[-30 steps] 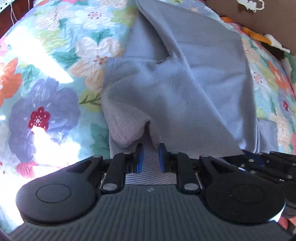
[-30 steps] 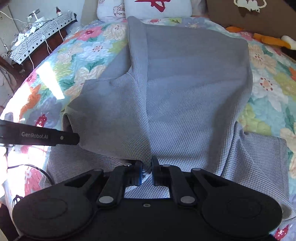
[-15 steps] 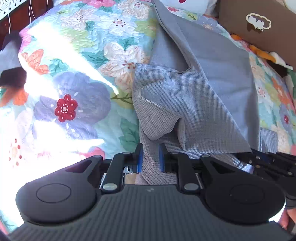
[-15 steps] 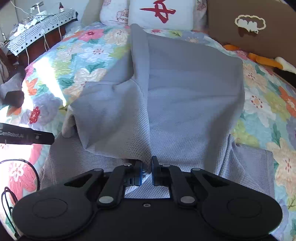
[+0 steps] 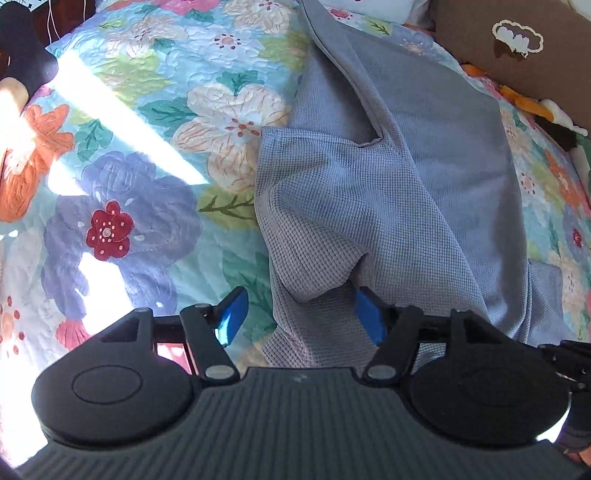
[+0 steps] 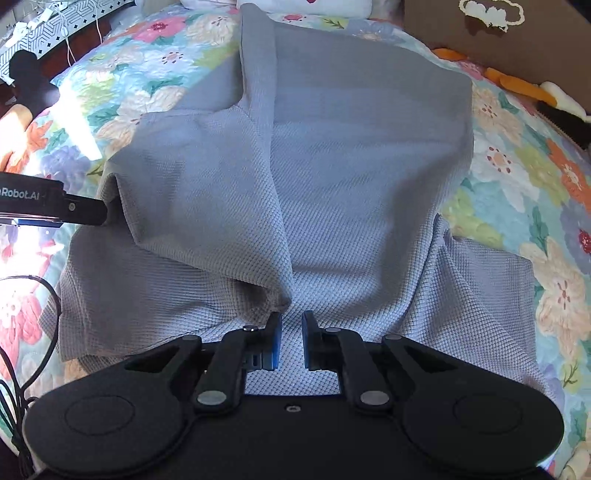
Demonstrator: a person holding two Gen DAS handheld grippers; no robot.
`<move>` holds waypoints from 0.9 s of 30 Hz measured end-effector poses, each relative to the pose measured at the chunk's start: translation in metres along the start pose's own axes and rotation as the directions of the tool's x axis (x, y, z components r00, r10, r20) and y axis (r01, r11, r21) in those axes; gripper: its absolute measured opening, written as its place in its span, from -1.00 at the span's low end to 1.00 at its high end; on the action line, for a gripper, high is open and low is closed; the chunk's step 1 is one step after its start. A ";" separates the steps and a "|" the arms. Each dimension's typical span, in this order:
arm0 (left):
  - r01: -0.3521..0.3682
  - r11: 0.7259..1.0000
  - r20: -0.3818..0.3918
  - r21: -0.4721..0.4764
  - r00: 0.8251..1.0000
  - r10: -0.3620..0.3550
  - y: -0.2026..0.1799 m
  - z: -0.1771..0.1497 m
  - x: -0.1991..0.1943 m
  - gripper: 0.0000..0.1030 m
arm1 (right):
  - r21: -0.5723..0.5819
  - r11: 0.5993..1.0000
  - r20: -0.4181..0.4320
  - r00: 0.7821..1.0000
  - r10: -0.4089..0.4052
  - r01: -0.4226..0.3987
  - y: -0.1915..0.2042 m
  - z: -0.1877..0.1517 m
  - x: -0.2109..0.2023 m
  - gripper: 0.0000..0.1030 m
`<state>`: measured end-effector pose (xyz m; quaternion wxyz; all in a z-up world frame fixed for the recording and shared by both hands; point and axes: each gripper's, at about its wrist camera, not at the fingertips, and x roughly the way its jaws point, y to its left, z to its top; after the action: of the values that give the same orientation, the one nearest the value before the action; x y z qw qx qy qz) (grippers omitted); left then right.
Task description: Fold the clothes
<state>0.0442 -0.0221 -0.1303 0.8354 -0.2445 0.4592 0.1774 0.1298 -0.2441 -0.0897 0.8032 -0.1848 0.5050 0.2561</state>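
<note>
A grey waffle-knit garment [image 5: 369,184] lies spread on the flowered bedspread [image 5: 147,166], its left side folded over onto the middle. My left gripper [image 5: 301,314] hangs over the flap's near left corner. Its jaws are opening, and the rounded fold sits between the blue pads [image 5: 234,314] without being pressed. In the right wrist view the garment [image 6: 332,166] fills the middle. My right gripper [image 6: 291,338] is shut down to a narrow gap, pinching the flap's near edge at its tips. One of the left gripper's fingers [image 6: 85,214] shows at the flap's left corner.
A brown board [image 6: 517,37] with a white cloud print stands at the back right, with an orange soft toy [image 6: 517,85] at its foot. Pillows [image 6: 295,5] lie at the head of the bed. A black cable [image 6: 37,332] hangs at the left. Sun glare falls on the bedspread's left side.
The left gripper's jaws have opened wide and let go of the flap's corner, which now lies loose between them. The right gripper stays shut at the flap's edge.
</note>
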 end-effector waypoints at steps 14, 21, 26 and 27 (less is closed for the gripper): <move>-0.054 0.985 0.184 0.164 0.983 0.023 -0.028 -0.003 0.008 -0.84 | -0.052 0.985 0.194 0.966 0.170 -0.163 0.002 -0.021 -0.037 0.25; 0.084 0.974 0.231 0.211 0.964 -0.133 -0.052 0.014 -0.022 -0.85 | -0.154 0.986 0.209 0.973 0.092 -0.061 0.001 -0.006 -0.032 0.30; 0.137 0.961 0.205 0.240 0.960 -0.188 -0.072 0.028 -0.022 -0.85 | -0.063 0.993 0.234 0.966 0.109 -0.097 -0.030 -0.001 -0.032 0.30; 0.146 0.960 0.211 0.241 0.957 -0.198 -0.072 0.031 -0.022 -0.85 | -0.032 0.993 0.242 0.963 0.116 -0.111 -0.034 -0.003 -0.032 0.30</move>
<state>0.0920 -0.0650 -0.0798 0.9179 -0.1662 0.3517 0.0785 0.1365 -0.2803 -0.0604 0.8415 -0.1299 0.4099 0.3271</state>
